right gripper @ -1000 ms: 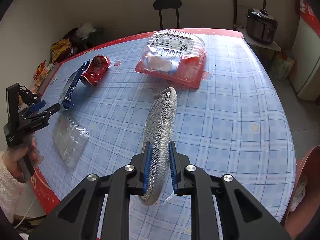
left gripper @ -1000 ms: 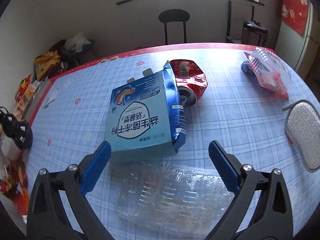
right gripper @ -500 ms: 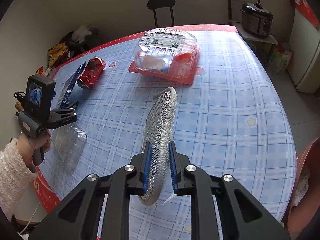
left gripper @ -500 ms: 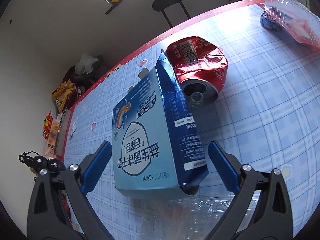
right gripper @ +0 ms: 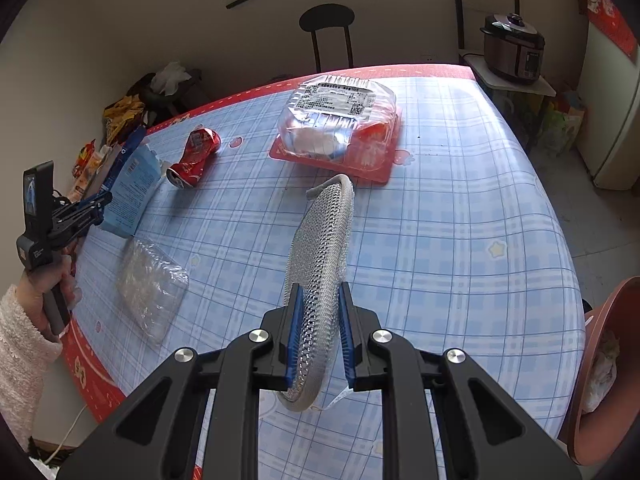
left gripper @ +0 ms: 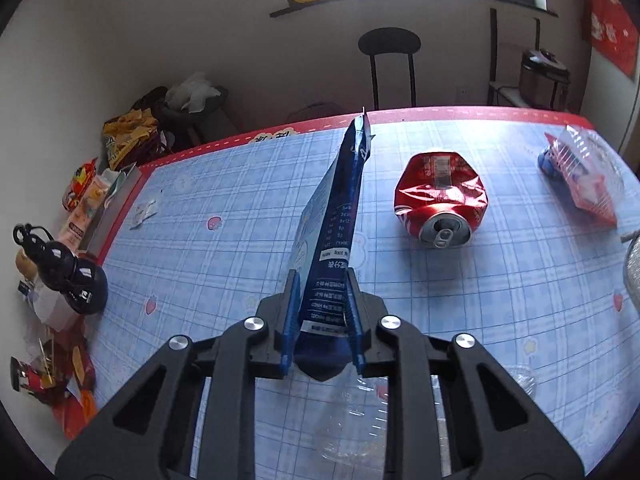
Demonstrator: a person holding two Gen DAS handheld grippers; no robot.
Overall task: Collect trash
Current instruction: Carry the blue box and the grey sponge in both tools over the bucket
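On table | left fingers (left gripper: 322, 320) just clenched blue carton (left gripper: 334, 216), print illegible | right fingers (right gripper: 319, 336) grasping mesh pad (right gripper: 320, 248)

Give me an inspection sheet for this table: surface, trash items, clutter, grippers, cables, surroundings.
Surface: blue checked tablecloth with a red border.
Job's things: blue box, flattened, in the left gripper; crushed red can lying on its side; clear plastic tray near the front edge; red-based clear package farther back.
Clutter: silver mesh pad in the right gripper.
Grippers: left gripper has just been closing and its pads now press on the blue box; right gripper shut on the silver mesh pad.
Cables: a pale cord hangs below the table edge.
Surroundings: black stool, pressure cooker, snack bags by the wall.
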